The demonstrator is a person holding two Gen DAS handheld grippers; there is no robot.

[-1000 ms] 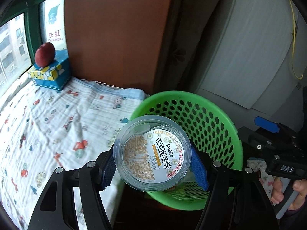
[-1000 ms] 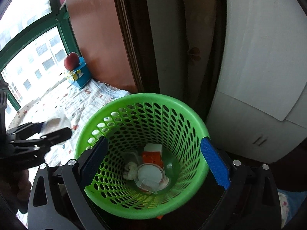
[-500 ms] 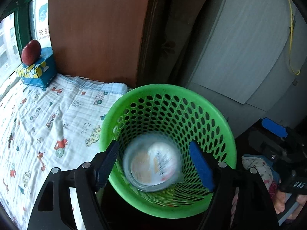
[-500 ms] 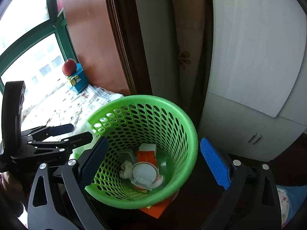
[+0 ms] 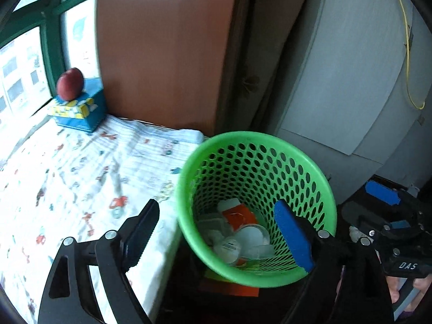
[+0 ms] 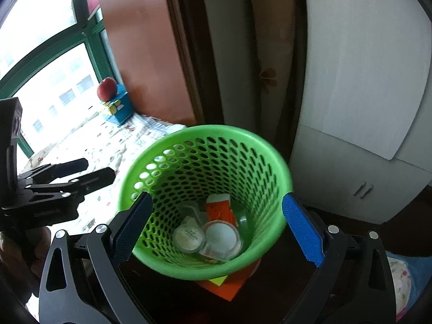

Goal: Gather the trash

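A green perforated trash basket (image 5: 321, 178) stands on the floor beside the bed; it also shows in the right wrist view (image 6: 272, 145). Inside lie a clear round cup with a white printed lid (image 5: 229, 247) (image 6: 189, 234), other clear lidded cups (image 6: 222, 232) and an orange carton (image 5: 239, 216) (image 6: 218, 208). My left gripper (image 5: 217, 232) is open and empty above the basket's near left rim; it appears at the left of the right wrist view (image 6: 91, 171). My right gripper (image 6: 216, 224) is open and empty over the basket's near rim.
A bed with a cartoon-print sheet (image 5: 75, 178) lies left of the basket. A blue tissue box (image 5: 78, 108) with a red apple (image 5: 70, 83) on it sits at the window. A brown panel (image 5: 162, 48) and white cabinets (image 6: 359, 113) stand behind. Orange paper (image 6: 226, 286) lies under the basket.
My left gripper let go of the clear cup, which dropped into the basket and now lies at the bottom. The left gripper has pulled back and to the left. The right gripper stayed open.
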